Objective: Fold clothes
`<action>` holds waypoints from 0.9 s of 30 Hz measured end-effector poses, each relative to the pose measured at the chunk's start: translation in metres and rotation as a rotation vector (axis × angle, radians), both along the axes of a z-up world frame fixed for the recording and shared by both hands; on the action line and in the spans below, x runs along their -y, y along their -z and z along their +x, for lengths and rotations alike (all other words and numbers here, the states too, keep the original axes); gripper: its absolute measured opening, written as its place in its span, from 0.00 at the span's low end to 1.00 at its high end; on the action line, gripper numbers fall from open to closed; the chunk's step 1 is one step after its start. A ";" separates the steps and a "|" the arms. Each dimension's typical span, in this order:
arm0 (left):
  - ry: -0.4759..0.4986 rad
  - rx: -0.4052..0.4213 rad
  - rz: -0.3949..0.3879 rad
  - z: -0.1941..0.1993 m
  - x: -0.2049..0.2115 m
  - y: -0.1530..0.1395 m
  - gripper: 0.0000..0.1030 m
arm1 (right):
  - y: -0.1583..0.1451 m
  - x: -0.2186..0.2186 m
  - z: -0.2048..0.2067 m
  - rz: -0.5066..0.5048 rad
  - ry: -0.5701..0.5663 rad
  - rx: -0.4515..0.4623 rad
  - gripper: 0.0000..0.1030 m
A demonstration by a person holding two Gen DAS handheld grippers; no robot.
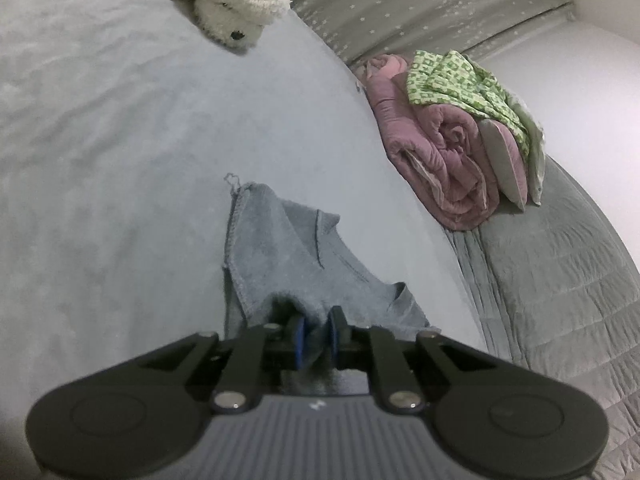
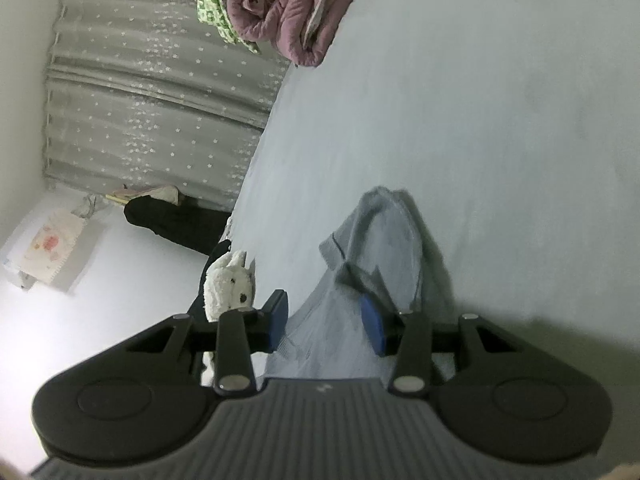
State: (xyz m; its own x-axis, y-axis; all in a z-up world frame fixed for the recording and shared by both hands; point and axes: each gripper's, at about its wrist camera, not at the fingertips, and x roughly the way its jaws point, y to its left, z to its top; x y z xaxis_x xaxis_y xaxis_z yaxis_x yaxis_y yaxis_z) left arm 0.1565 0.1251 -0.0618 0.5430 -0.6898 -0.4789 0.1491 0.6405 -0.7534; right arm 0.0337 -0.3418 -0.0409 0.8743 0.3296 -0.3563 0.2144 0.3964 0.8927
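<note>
The grey garment (image 1: pixel 288 248) is pinched by the left tongs (image 1: pixel 317 330); only the right view shows the right tongs (image 2: pixel 326 322) spread wide around it.

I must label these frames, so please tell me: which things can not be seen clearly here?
- Left wrist view: the grey cloth has its near edge hidden behind the left claw.
- Right wrist view: the cloth is motion-blurred, so its shape is unclear.
- Right wrist view: the pink quilt is cut by the top edge.

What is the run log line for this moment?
left gripper: shut on grey towel | right gripper: open, around towel | surface: bed
</note>
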 end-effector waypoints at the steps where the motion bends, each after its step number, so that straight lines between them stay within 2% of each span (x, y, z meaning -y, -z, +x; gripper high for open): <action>1: -0.001 -0.001 0.000 0.000 0.000 0.000 0.11 | -0.001 -0.002 0.002 -0.028 0.001 -0.004 0.45; 10: -0.014 -0.013 -0.010 0.004 0.004 0.004 0.11 | 0.001 -0.035 0.032 -0.316 -0.033 -0.024 0.45; 14: -0.005 0.008 0.025 0.002 0.007 0.003 0.11 | -0.003 -0.055 0.044 -0.472 -0.060 -0.002 0.45; 16: -0.007 0.008 0.019 0.003 0.007 0.004 0.11 | -0.001 -0.064 0.048 -0.567 -0.054 -0.019 0.45; 18: -0.010 0.007 0.014 0.003 0.007 0.005 0.11 | 0.004 -0.071 0.051 -0.612 -0.042 -0.026 0.44; 20: -0.013 0.006 0.013 0.003 0.008 0.006 0.11 | 0.009 -0.076 0.054 -0.645 -0.035 -0.028 0.39; 22: -0.017 0.010 0.012 0.003 0.008 0.005 0.11 | 0.014 -0.081 0.056 -0.667 -0.034 -0.026 0.25; 24: -0.017 0.019 0.013 0.002 0.008 0.004 0.11 | 0.014 -0.088 0.056 -0.731 -0.032 -0.026 0.18; 27: -0.010 0.038 0.008 0.001 0.008 0.001 0.10 | 0.008 -0.093 0.052 -0.787 -0.007 0.004 0.14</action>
State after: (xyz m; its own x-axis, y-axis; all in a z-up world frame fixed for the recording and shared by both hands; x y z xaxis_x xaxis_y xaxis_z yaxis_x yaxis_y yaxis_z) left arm 0.1572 0.1171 -0.0624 0.5679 -0.6806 -0.4629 0.1716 0.6479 -0.7421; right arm 0.0856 -0.2491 -0.0493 0.8749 -0.0123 -0.4842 0.2065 0.9138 0.3499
